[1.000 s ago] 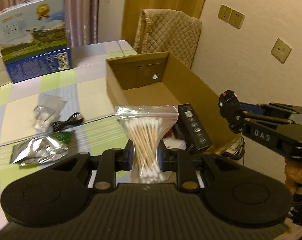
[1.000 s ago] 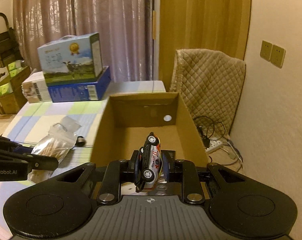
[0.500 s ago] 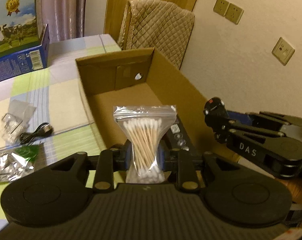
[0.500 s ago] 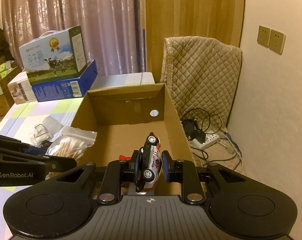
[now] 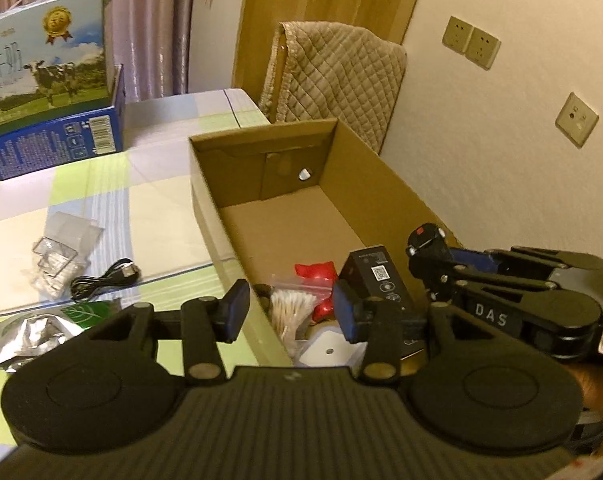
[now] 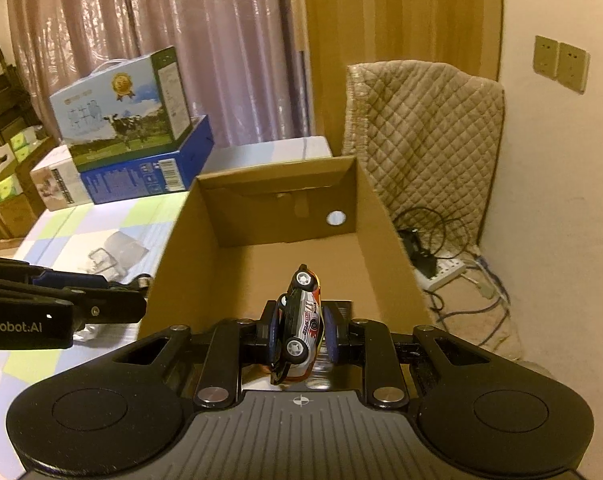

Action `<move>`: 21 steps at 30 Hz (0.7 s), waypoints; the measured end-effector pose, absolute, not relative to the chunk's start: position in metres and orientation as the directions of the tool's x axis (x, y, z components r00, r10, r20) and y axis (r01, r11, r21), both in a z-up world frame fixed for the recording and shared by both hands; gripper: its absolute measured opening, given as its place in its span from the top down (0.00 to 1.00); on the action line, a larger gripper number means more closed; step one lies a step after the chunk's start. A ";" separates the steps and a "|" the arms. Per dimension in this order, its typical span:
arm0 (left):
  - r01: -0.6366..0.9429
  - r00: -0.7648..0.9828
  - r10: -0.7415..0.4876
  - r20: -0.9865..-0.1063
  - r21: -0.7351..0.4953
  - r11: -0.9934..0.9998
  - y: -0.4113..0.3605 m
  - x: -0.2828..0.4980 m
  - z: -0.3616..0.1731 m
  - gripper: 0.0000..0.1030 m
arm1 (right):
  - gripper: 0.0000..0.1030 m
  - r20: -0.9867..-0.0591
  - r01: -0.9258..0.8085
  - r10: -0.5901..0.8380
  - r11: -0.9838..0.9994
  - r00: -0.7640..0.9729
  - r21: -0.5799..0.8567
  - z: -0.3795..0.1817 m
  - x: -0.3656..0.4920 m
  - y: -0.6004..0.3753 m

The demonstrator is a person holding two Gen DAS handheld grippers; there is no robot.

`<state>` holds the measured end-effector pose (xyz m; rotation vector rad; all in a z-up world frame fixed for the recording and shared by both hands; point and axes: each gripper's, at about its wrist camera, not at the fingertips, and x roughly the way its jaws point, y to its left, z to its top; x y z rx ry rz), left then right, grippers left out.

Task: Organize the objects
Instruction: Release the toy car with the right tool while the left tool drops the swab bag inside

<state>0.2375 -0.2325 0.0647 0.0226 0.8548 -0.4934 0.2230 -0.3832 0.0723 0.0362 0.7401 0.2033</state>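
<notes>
An open cardboard box (image 5: 381, 184) (image 6: 173, 240) stands at the table's right edge. My left gripper (image 5: 291, 314) hangs over its near end with its jaws opening and nothing between the pads. The bag of cotton swabs (image 5: 291, 314) lies below them inside the box, beside a red packet (image 5: 321, 274) and a black box (image 5: 375, 278). My right gripper (image 6: 301, 330) is shut on a white and orange toy car (image 6: 301, 320), held on its side over the box's near end. The right gripper (image 5: 429, 252) also shows in the left wrist view.
On the checked tablecloth (image 5: 101, 184) left of the box lie a black cable (image 5: 105, 278), a clear packet (image 5: 57, 256) and a foil pouch (image 5: 33, 334). Milk cartons (image 6: 125, 128) are stacked at the back. A quilted chair (image 6: 425, 136) and floor cables (image 6: 441, 256) lie beyond.
My left gripper moved over the box and let go of the swab bag, which dropped inside. My right gripper came closer over the box, the toy car still in it.
</notes>
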 end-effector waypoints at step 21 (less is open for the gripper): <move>0.339 0.586 -0.350 -0.731 -0.172 0.925 -0.179 0.219 0.069 0.56 | 0.64 -0.646 -0.149 0.234 0.971 0.727 0.185 0.082 0.213 -0.377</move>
